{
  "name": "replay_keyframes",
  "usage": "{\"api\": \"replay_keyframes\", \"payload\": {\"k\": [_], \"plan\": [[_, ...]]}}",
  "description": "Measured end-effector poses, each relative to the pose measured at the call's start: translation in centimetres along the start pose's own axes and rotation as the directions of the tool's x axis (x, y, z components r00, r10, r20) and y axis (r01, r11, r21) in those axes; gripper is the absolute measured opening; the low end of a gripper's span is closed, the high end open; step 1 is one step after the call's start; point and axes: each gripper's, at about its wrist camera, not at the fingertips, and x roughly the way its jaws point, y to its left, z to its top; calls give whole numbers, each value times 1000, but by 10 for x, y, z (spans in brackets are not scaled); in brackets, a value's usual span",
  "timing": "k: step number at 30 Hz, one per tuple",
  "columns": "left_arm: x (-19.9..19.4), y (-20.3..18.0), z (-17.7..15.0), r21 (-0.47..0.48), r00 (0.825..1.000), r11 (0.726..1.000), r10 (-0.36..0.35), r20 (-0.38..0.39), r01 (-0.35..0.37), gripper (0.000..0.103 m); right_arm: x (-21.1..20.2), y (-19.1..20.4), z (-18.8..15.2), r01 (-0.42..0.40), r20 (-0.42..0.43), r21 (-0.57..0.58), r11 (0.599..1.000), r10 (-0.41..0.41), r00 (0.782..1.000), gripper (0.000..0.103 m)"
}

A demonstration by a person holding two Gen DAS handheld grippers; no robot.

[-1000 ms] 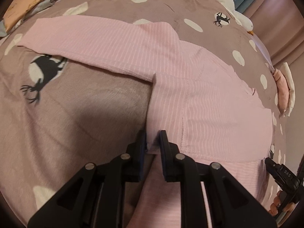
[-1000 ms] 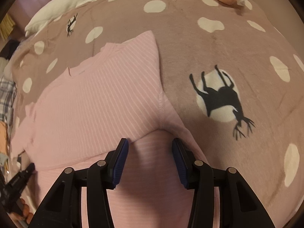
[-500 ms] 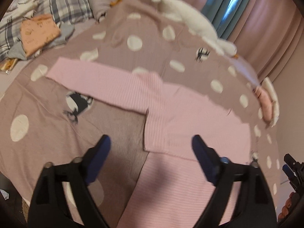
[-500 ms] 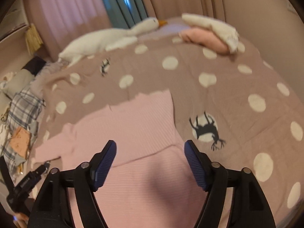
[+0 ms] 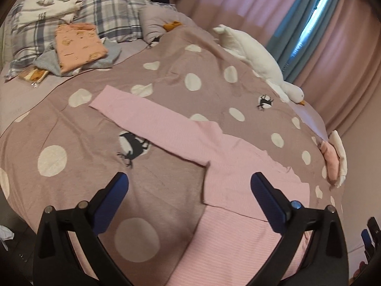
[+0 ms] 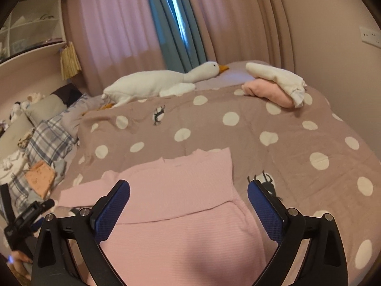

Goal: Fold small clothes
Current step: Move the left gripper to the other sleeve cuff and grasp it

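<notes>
So the pink top (image 5: 228,174) is lying flat on the bed's dotted blanket (image 5: 78,166), thin pale stripes all over it. Going left to right in the left wrist view: one long sleeve (image 5: 147,124) stretches straight out toward the upper left, past a black deer print (image 5: 133,146), then comes the body, where the lower part is folded up over it with a clean straight edge across. The rest of the fabric runs down toward the camera between the two grippers.

Left gripper (image 5: 189,196) hangs over the blanket and the top's left edge, tilted down. Its fingers are opening, almost as wide as they go, nothing gripped, cloth just lies below them.

Right gripper (image 6: 188,203) sits above the folded part, aimed across the bed at a white goose plush (image 6: 162,83) by the curtains. Fingers opening wide there too, with pink fabric (image 6: 185,190) under the gap but not pinched. The fold line runs right across between the blue pads (image 6: 112,214).

Far left of the left wrist view there's a pile of clothes (image 5: 78,45) on plaid pillows.
</notes>
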Motion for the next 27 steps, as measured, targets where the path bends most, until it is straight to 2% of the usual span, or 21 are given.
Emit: {"api": "replay_keyframes", "payload": {"k": [7, 20, 27], "plan": [[1, 28, 7, -82, 1000, 996, 17, -2, -17, 103, -8, 3, -3, 13, 17, -9, 1000, -13, 1000, 99], [15, 78, 19, -203, 996, 975, 77, -47, -85, 103, -2, 3, -10, 48, -41, 1, 999, -48, 998, 98], [31, 103, 26, -263, 994, 960, 83, -75, -100, 102, 4, 5, -10, 44, -62, 8, 999, -43, 997, 98]]}}
